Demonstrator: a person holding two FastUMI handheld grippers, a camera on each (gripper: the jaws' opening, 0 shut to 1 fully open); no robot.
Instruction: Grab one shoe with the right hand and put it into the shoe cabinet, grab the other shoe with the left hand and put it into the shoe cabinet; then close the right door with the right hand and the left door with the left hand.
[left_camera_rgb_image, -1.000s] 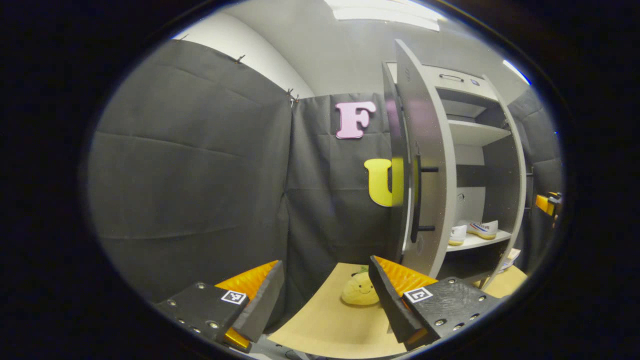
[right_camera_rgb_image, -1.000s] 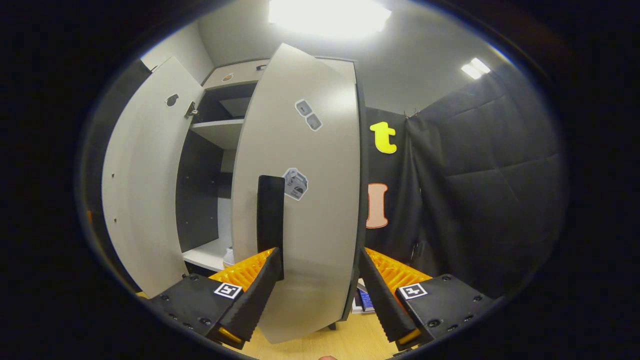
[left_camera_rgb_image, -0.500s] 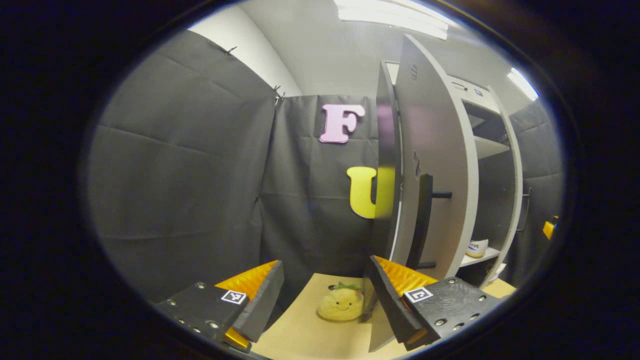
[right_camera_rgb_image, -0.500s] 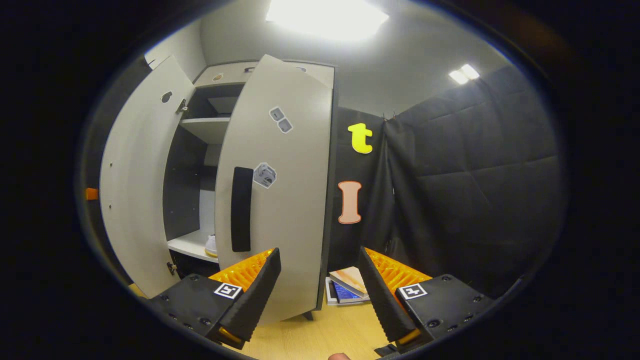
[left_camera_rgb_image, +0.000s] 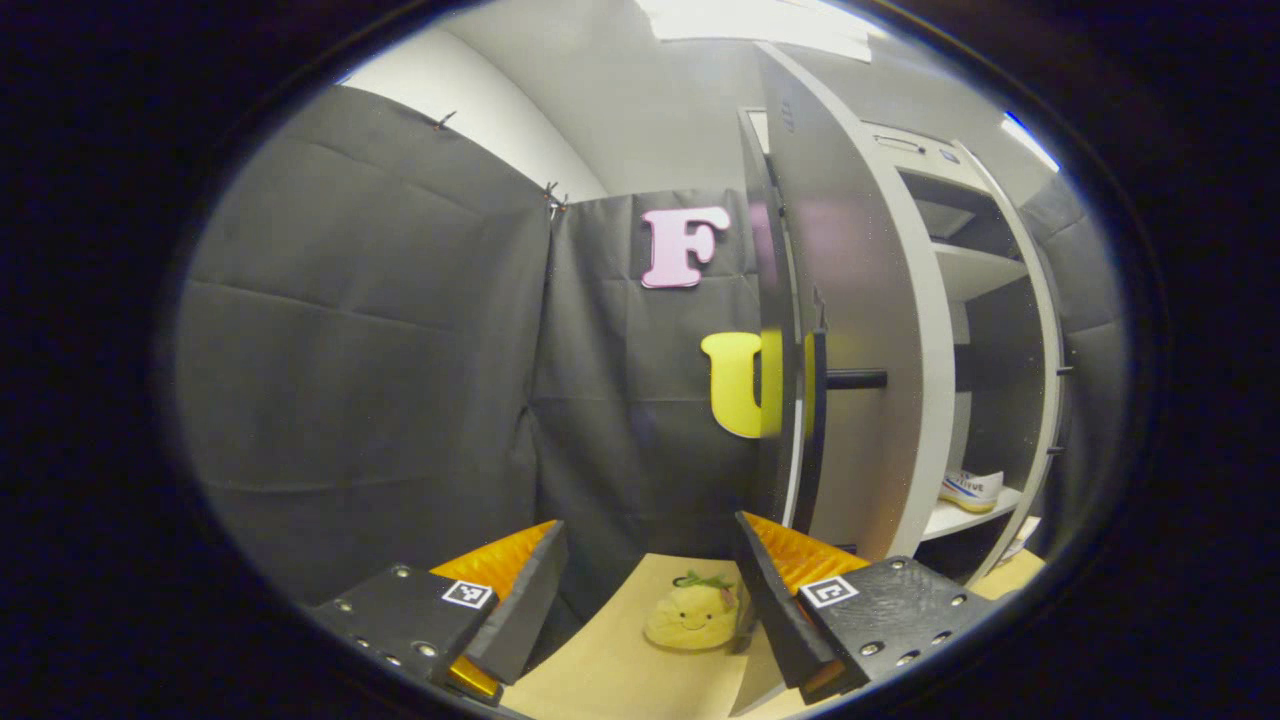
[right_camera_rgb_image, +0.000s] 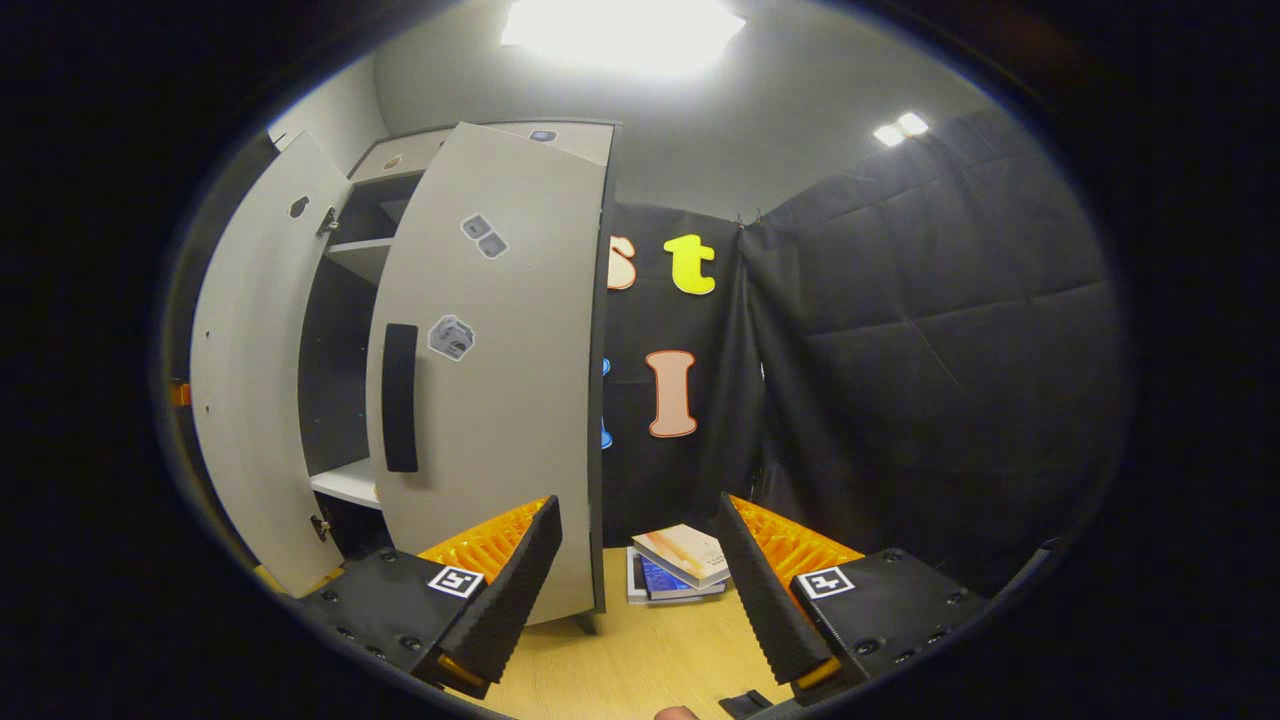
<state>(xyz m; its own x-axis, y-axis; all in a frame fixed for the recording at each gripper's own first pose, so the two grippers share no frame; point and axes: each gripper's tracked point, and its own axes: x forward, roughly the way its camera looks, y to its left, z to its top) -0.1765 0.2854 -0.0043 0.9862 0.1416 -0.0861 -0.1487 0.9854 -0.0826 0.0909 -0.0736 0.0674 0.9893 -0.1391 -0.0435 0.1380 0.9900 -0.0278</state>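
A white shoe (left_camera_rgb_image: 972, 489) sits on the lower shelf (left_camera_rgb_image: 955, 518) of the grey shoe cabinet. The left door (left_camera_rgb_image: 850, 320) stands edge-on to the left gripper view, its black handle (left_camera_rgb_image: 818, 420) facing me. My left gripper (left_camera_rgb_image: 648, 590) is open and holds nothing, low and to the left of that door. In the right gripper view the right door (right_camera_rgb_image: 495, 370) is partly swung in, its black handle (right_camera_rgb_image: 400, 396) in sight, and the left door (right_camera_rgb_image: 250, 360) stands open behind it. My right gripper (right_camera_rgb_image: 635, 570) is open and empty, apart from the door.
A yellow plush toy (left_camera_rgb_image: 692, 617) lies on the wooden floor (left_camera_rgb_image: 620, 670) beside the left door's bottom edge. A stack of books (right_camera_rgb_image: 678, 570) lies on the floor to the right of the cabinet. Black cloth walls close in both sides.
The right door has swung farther toward the cabinet and my right gripper has drawn back from it. The left gripper view shifted, so the left door now shows edge-on and more of the shelf shows.
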